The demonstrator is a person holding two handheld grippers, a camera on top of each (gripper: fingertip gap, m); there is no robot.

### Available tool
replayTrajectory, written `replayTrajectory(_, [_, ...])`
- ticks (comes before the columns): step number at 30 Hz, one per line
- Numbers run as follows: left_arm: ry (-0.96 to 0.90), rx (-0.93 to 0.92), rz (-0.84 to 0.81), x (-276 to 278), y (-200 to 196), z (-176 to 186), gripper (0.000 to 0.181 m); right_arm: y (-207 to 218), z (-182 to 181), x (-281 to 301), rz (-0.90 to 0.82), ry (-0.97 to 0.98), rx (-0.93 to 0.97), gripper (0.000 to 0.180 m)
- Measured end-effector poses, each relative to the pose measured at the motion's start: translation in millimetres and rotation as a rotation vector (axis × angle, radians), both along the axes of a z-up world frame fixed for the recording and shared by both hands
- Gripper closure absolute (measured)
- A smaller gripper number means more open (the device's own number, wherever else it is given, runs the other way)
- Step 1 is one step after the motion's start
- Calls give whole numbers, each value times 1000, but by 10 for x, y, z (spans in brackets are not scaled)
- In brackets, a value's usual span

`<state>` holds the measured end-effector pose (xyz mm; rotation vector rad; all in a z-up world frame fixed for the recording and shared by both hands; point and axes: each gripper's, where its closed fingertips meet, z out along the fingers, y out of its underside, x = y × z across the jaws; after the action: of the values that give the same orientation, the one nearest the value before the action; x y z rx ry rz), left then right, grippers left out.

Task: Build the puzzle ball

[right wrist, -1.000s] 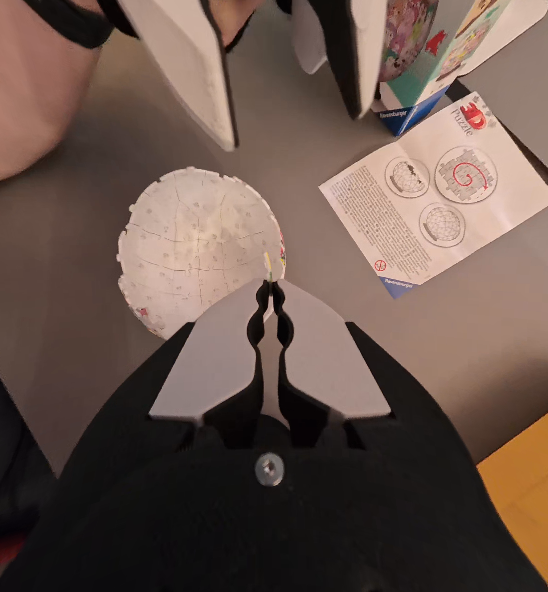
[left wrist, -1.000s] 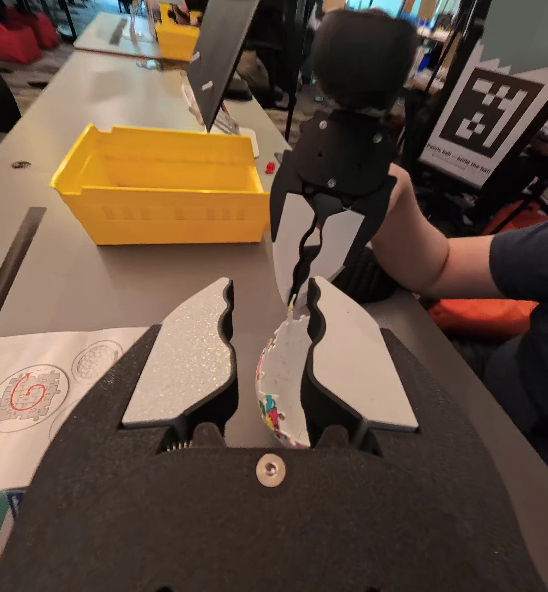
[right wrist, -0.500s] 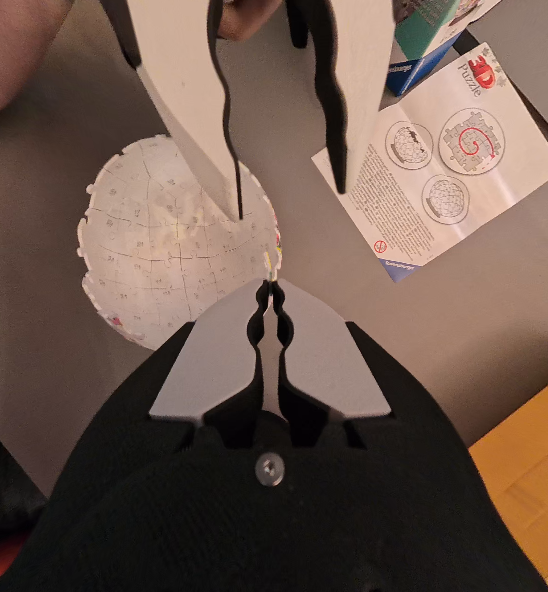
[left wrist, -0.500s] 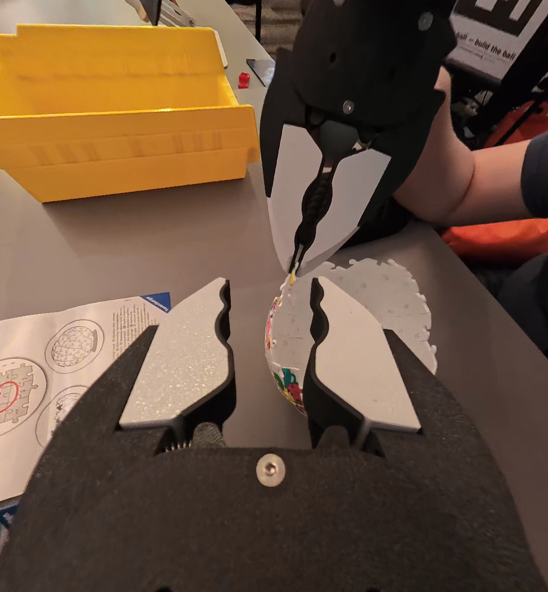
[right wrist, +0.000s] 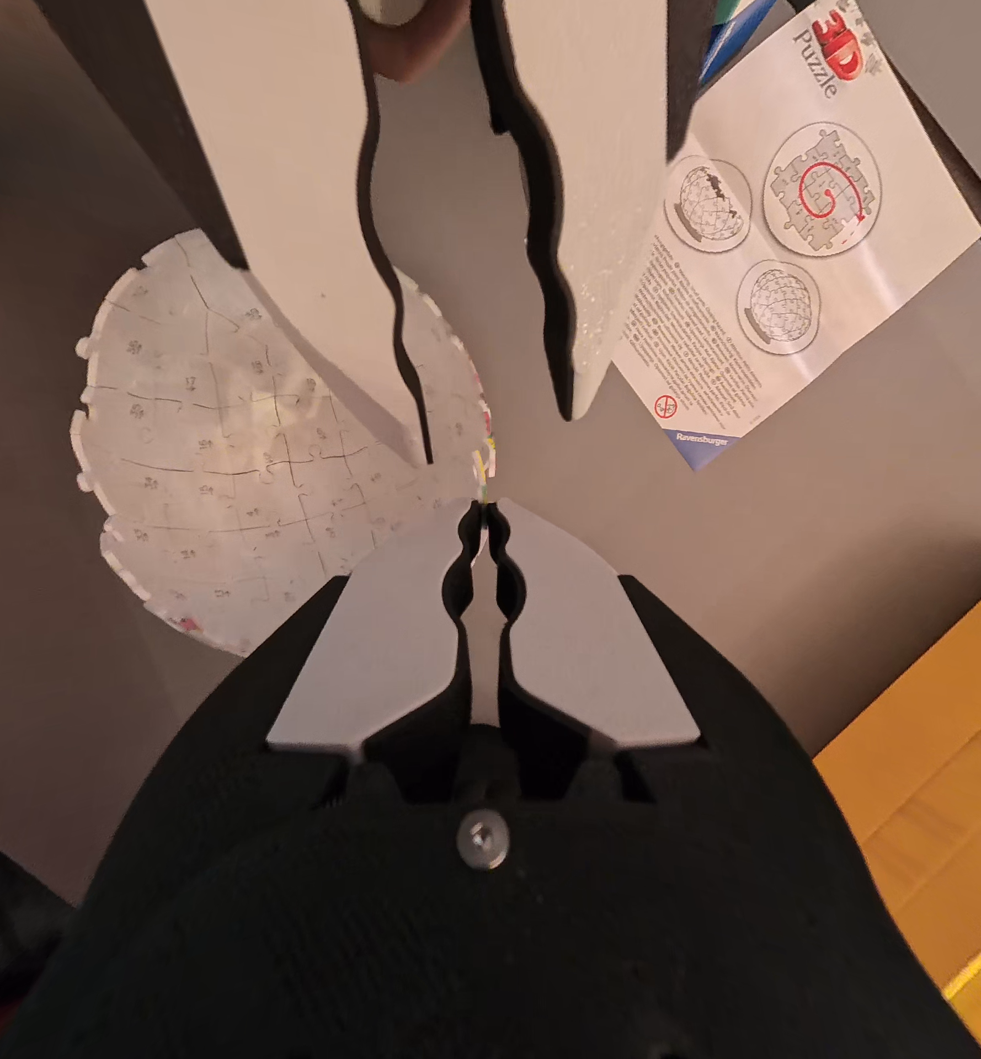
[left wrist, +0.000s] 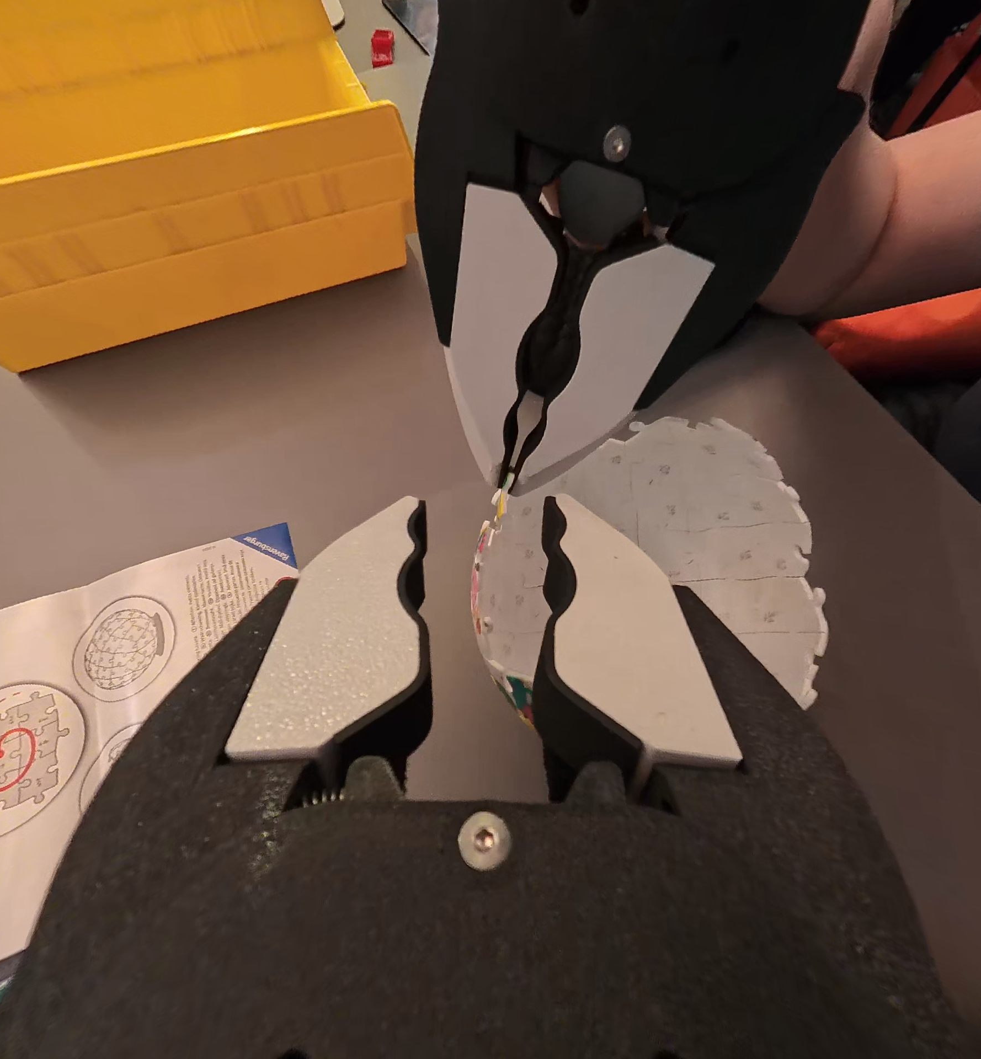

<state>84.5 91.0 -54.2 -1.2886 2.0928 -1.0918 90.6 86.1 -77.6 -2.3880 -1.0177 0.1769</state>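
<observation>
In the right wrist view the right gripper (right wrist: 483, 504) sat at the centre of the frame with its jaws drawn almost together, pinching a thin puzzle piece (right wrist: 483, 487) edge-on at the very tips; only a sliver of yellow and white showed beyond them. That piece touched, or very nearly touched, the rim of the half-built ball (right wrist: 236, 447), a white bowl of joined pieces lying open side up on the grey table (right wrist: 706, 544), left of centre.

In the left wrist view the left gripper (left wrist: 482, 550) stood with its jaws wide, straddling the near rim of the shell (left wrist: 706, 544): the right-hand finger (left wrist: 620, 630) was over the white inside, the other outside over bare table, neither clearly pressing.

The shell looked light, thin and stiff but held only by its interlocking tabs, so it would probably pop apart or skate on the smooth table if pushed sideways. It seemed best braced across the wall near the joint, and the loose piece held by its flat faces.

A leaflet (left wrist: 75, 659) lay at lower left and a yellow bin (left wrist: 161, 200) at upper left.
</observation>
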Motion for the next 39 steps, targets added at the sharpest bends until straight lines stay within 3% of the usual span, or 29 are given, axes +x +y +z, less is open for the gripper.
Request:
replayTrajectory(22, [200,86,-64,-4,17,-77,153,27,-60,15,-36,26,-22,176])
replayTrajectory(31, [175,42,-134,59,-38,-3,157,28,-73,17,-49,43,-41,176])
replayTrajectory(39, [145,28,-76,56,8,136,160,19,-47,4,-44,67,-28,176])
